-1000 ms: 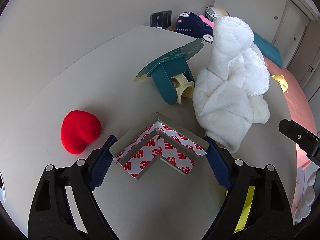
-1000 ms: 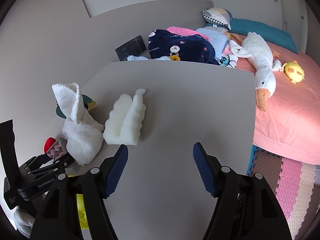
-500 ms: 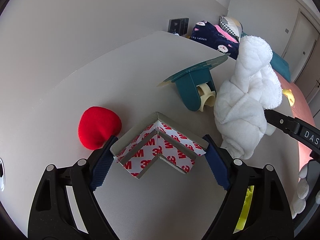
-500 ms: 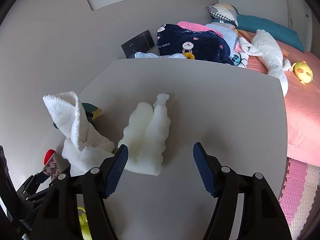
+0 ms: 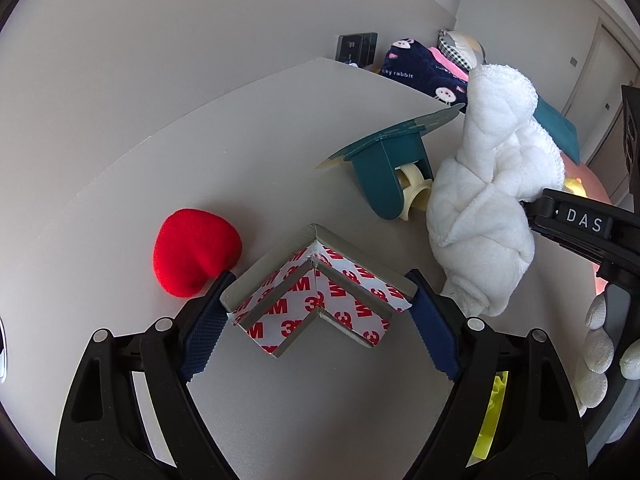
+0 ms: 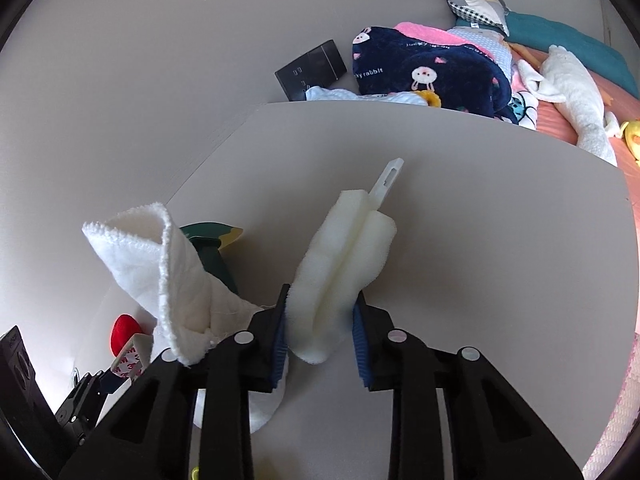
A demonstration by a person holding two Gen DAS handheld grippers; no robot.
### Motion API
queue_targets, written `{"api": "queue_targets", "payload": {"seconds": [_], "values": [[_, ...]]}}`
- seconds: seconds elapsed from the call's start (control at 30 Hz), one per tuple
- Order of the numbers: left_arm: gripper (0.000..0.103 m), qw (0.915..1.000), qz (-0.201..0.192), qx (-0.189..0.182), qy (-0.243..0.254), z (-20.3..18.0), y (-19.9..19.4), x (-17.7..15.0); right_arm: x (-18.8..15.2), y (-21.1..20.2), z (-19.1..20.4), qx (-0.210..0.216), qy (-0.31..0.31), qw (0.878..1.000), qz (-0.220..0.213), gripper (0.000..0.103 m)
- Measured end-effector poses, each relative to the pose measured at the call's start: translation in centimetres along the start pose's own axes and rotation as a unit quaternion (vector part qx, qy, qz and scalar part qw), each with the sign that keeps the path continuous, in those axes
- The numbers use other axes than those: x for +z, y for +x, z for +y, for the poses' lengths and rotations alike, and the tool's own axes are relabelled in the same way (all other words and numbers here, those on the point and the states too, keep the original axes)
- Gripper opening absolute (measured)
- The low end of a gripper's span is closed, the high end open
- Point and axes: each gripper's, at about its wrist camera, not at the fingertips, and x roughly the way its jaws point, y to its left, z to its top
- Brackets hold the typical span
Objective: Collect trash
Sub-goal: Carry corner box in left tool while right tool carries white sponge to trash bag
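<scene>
My left gripper (image 5: pixel 316 312) is shut on an L-shaped grey corner guard (image 5: pixel 316 288) with red 3M backing paper, its blue pads pressing both ends just above the grey table (image 5: pixel 200 160). My right gripper (image 6: pixel 320 330) is shut on a white foam sponge brush (image 6: pixel 336 268) with a plastic handle pointing away; the foam is squeezed between the pads. A red heart-shaped plush (image 5: pixel 194 254) lies on the table left of the left gripper.
A crumpled white towel (image 5: pixel 488 200) stands between the two grippers, also in the right wrist view (image 6: pixel 168 280). A teal tape dispenser (image 5: pixel 388 164) lies behind it. A bed with blankets and plush toys (image 6: pixel 568 80) lies beyond the table's far edge.
My right gripper moved left and forward to the foam sponge brush and closed on it. My left gripper kept hold of the corner guard while its view shifted slightly.
</scene>
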Motion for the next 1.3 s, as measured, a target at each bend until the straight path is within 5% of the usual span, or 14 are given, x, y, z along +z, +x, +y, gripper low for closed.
{"api": "queue_targets", "payload": {"seconds": [0.23, 1.3], "values": [[0.082, 0.9999, -0.008, -0.003, 0.006, -0.5, -0.6, 0.0, -0.4, -1.4, 0.9, -0.033, -0.044, 0.998, -0.017, 0.023], [0.082, 0.9991, -0.039, -0.013, 0.011, -3.4, -8.0, -3.9, -6.2, -13.6, -2.2, -0.032, -0.048, 0.997, -0.051, 0.024]]}}
